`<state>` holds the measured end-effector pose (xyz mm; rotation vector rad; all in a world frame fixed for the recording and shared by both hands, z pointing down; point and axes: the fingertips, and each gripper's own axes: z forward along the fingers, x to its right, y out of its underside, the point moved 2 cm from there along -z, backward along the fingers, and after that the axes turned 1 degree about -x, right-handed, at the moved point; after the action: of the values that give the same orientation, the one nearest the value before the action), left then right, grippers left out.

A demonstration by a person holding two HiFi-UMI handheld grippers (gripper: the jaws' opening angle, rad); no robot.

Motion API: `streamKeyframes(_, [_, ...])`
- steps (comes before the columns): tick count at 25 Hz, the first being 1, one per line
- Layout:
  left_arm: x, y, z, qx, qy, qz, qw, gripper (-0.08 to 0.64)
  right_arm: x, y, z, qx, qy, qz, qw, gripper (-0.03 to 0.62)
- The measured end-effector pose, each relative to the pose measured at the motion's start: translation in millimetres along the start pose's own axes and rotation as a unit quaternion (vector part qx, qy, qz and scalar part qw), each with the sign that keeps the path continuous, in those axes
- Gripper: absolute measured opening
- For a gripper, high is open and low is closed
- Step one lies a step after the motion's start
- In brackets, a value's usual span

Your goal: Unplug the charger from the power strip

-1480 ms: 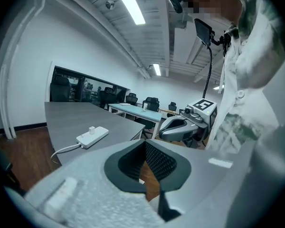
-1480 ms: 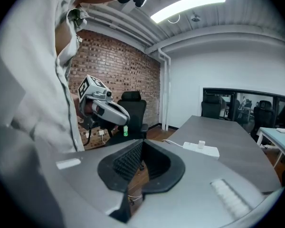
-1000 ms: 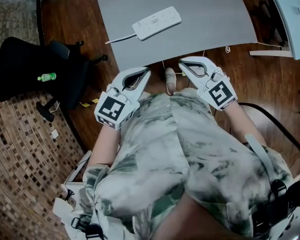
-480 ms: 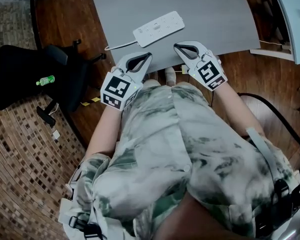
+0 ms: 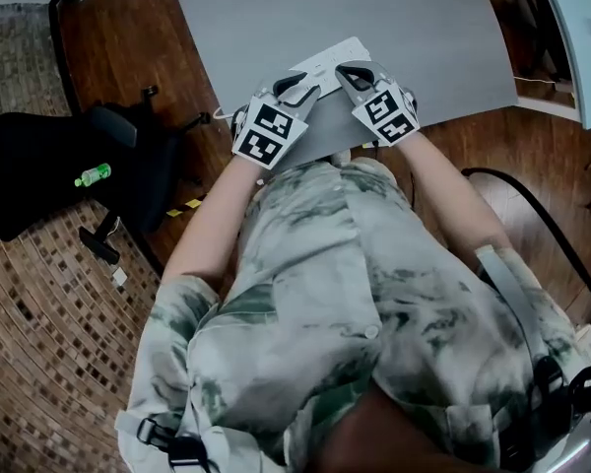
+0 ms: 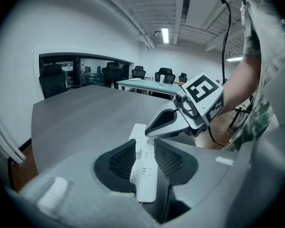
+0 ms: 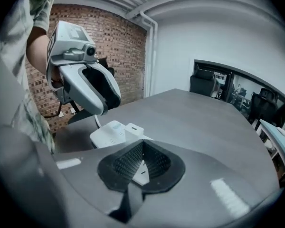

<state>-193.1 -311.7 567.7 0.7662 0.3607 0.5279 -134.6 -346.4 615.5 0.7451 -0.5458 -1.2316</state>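
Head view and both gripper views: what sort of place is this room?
Probably an office meeting room: a large grey table, black swivel chairs round another table behind it, and a glass-fronted room holding more chairs. A brick wall closes one side.

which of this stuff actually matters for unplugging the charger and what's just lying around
For the job:
- power strip, lying on the grey table
- white charger, plugged into the strip

Just lying about:
- black office chair
- green bottle resting on the chair
- pale desk off to the right
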Motion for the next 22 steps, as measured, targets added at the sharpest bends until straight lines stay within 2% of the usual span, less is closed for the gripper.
streamKeyframes(3, [-10.1, 2.4, 20.9, -0.02, 0.003, 0.02, 0.9996, 0.133, 4.7, 2.4, 16.0, -0.012, -0.001, 0.006, 1.0, 0.006])
streamKeyframes(11, [-11.8, 16.4, 64.1, -0.08, 0.02, 0.08, 0.9934, 0.133, 1.3, 19.2, 27.2, -0.026, 0.007, -0.021, 0.999, 0.005])
streamKeyframes(14, [-10.2, 18.1, 72.7, -0.092, 0.02, 0.09, 0.9915, 0.11, 1.3, 21.1, 25.9, -0.029, -0.009, -0.018, 0.999, 0.003])
streamKeyframes(22, [-9.2, 16.7, 67.7, -0.095, 0.033, 0.094, 0.9905, 0.103, -0.8, 15.8, 23.7, -0.041, -0.031, -0.004, 0.999, 0.003])
